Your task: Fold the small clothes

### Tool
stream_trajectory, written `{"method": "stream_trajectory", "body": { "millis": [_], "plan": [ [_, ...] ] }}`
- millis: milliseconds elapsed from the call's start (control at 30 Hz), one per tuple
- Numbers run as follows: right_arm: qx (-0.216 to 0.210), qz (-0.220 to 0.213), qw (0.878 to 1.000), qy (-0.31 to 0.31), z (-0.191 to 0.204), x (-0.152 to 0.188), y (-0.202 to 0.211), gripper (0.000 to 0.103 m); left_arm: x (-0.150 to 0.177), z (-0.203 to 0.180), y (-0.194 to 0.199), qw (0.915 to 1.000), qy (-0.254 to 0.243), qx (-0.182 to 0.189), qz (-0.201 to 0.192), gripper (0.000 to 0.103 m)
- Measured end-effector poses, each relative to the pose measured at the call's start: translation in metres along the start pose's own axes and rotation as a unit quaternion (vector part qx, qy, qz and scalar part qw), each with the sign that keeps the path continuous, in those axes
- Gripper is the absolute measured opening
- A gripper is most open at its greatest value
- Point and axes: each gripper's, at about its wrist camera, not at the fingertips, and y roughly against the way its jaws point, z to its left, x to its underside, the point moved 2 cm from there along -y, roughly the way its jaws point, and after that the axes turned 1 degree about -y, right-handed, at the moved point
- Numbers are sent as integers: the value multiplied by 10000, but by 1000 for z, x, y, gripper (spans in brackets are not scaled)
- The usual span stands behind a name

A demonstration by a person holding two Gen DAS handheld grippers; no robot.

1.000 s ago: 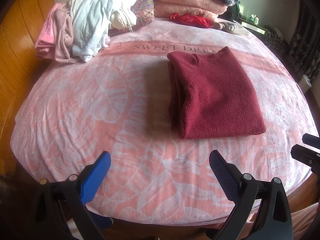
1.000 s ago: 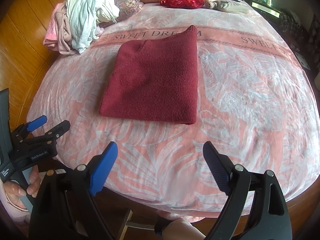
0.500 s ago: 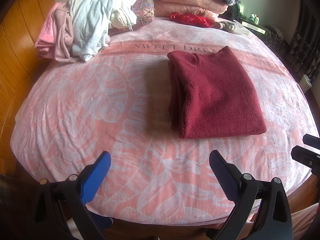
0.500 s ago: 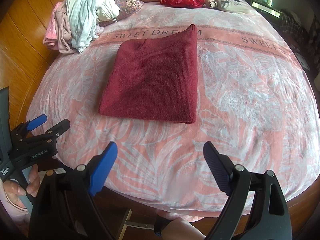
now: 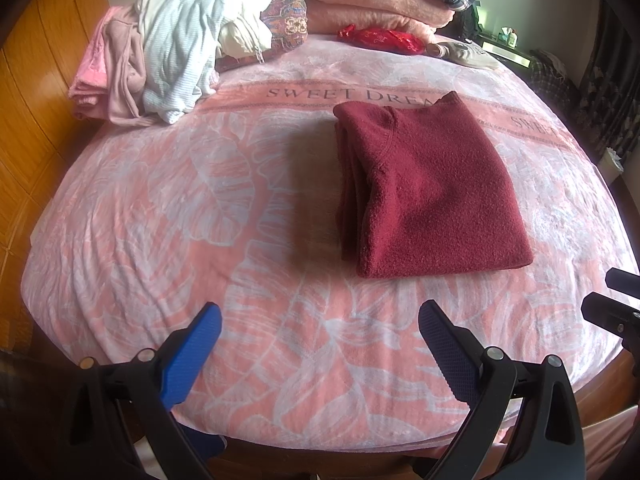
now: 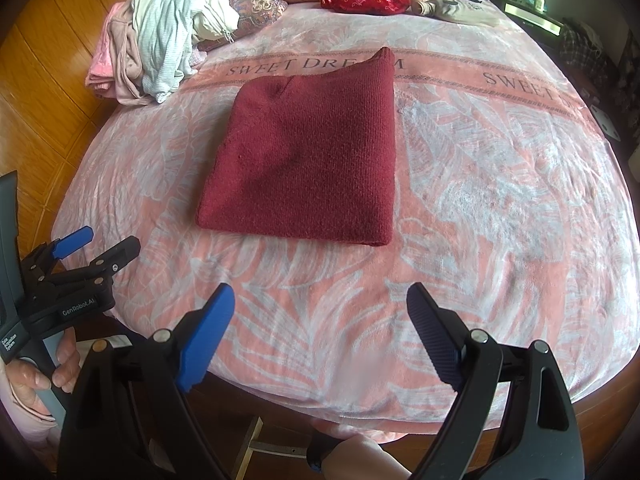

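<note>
A dark red knitted garment (image 5: 428, 192) lies folded into a rectangle on the pink leaf-patterned blanket (image 5: 200, 208); it also shows in the right wrist view (image 6: 308, 160). My left gripper (image 5: 320, 320) is open and empty, held back near the bed's front edge, left of the garment. My right gripper (image 6: 320, 300) is open and empty near the front edge, below the garment. The left gripper also shows at the left edge of the right wrist view (image 6: 96, 246).
A heap of unfolded clothes (image 5: 160, 64), white, pink and mauve, lies at the back left. Folded pink blankets (image 5: 368, 4), a patterned cushion (image 5: 288, 20), a red item (image 5: 380, 38) and a beige item (image 5: 464, 54) lie along the back. Orange wooden floor (image 5: 32, 92) shows on the left.
Nothing has visibly changed apart from a slight camera drift; both grippers stay open and the red garment lies still.
</note>
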Motion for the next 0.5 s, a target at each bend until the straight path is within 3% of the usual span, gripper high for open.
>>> {"method": "stream_trajectory", "body": {
  "millis": [500],
  "plan": [
    [-4,5,10000,8,-2,0,0,88,-2,1,-3,10000,-34,28,49,99]
  ]
}}
